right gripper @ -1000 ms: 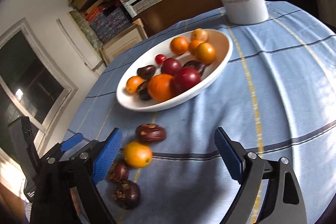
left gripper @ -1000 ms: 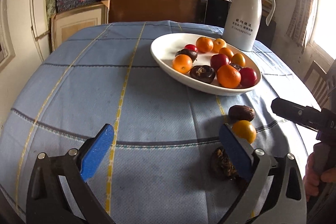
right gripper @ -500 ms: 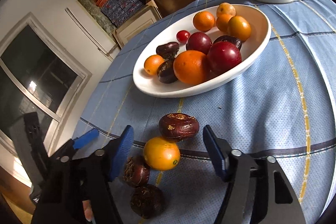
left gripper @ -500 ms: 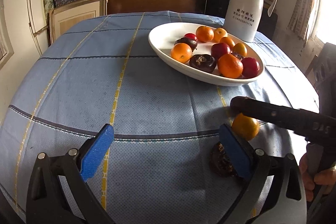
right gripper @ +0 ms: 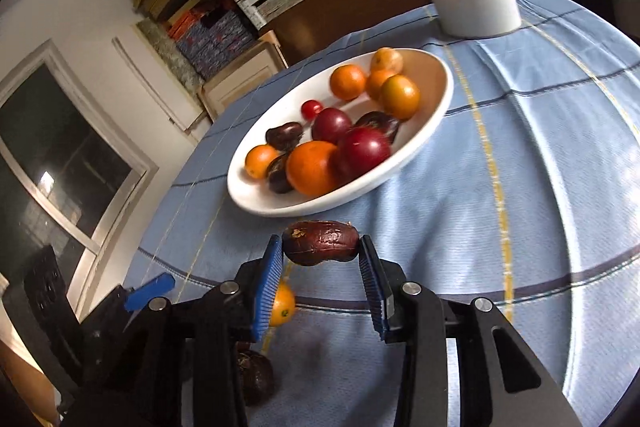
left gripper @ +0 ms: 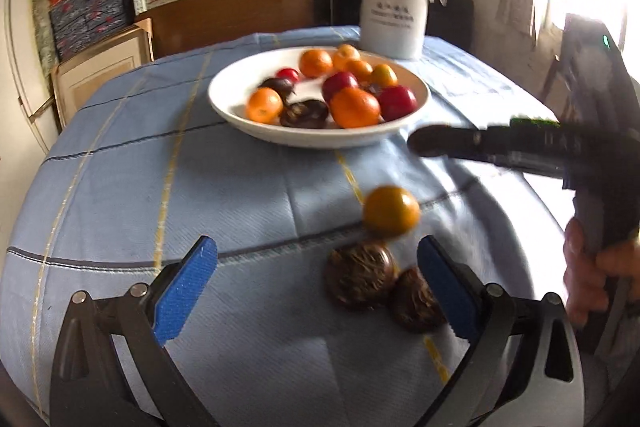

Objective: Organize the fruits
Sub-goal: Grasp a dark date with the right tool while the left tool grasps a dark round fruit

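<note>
My right gripper [right gripper: 321,242] has its blue pads pressing on both ends of an oblong dark brown fruit [right gripper: 320,247], and the jaws are still closing. It holds the fruit just short of the white bowl [right gripper: 360,189], which contains oranges, red plums and dark fruits. On the blue cloth lie one orange [left gripper: 391,211] and two dark fruits [left gripper: 360,275] [left gripper: 414,301]. My left gripper [left gripper: 316,251] is open just above them. The nearer dark fruit sits against its right finger. In the left wrist view the right gripper's black body [left gripper: 480,143] hides the held fruit.
A tall white jug [left gripper: 394,7] stands behind the bowl at the table's far edge. A person's hand [left gripper: 592,267] grips the right tool's handle at the right. Shelves with boxes line the wall behind. The cloth to the left of the bowl is bare.
The right jaws closed from wide open onto the dark brown fruit. The left gripper shifted right and rolled, so the two dark fruits now lie just inside its right finger.
</note>
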Action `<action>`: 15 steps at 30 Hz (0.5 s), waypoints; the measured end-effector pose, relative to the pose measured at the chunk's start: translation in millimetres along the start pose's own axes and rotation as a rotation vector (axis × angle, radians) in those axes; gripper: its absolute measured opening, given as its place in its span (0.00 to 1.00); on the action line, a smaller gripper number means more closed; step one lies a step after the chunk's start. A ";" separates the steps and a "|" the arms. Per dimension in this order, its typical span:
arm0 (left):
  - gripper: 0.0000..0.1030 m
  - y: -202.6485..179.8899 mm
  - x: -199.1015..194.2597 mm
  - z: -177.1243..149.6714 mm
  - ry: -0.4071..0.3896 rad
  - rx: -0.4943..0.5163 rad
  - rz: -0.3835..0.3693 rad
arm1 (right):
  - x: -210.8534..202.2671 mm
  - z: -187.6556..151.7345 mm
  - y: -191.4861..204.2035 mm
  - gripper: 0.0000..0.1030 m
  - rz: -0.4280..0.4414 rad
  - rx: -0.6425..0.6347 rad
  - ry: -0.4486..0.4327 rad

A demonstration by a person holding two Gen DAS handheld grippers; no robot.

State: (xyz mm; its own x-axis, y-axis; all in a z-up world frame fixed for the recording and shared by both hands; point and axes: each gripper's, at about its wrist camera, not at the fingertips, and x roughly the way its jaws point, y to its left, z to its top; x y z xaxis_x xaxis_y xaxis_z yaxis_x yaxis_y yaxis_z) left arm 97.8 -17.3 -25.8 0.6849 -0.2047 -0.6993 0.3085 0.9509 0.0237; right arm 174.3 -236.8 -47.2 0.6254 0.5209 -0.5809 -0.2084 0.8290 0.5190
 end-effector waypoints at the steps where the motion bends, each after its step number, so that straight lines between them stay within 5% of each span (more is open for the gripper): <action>1: 0.95 -1.2 1.9 -0.4 0.013 0.003 -0.004 | -0.4 -0.3 -2.1 0.38 0.000 0.005 0.001; 6: 0.96 22.5 14.5 -2.7 0.091 -0.114 -0.075 | 1.5 -0.4 -2.4 0.38 -0.003 -0.004 0.014; 10: 0.96 54.3 12.9 -8.6 0.095 -0.242 0.022 | 0.8 -1.7 -4.4 0.38 -0.002 0.009 0.009; 15: 0.96 41.2 2.6 -8.1 0.048 -0.173 0.053 | -0.6 -2.9 -2.4 0.38 0.000 0.003 0.002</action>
State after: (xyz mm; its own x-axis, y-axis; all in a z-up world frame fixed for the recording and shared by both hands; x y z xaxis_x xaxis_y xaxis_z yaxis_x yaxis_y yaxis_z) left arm 107.0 23.3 -32.4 0.6633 -0.1463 -0.7339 0.1521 0.9866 -0.0592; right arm 172.2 -238.5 -49.9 0.6239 0.5213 -0.5822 -0.2065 0.8285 0.5205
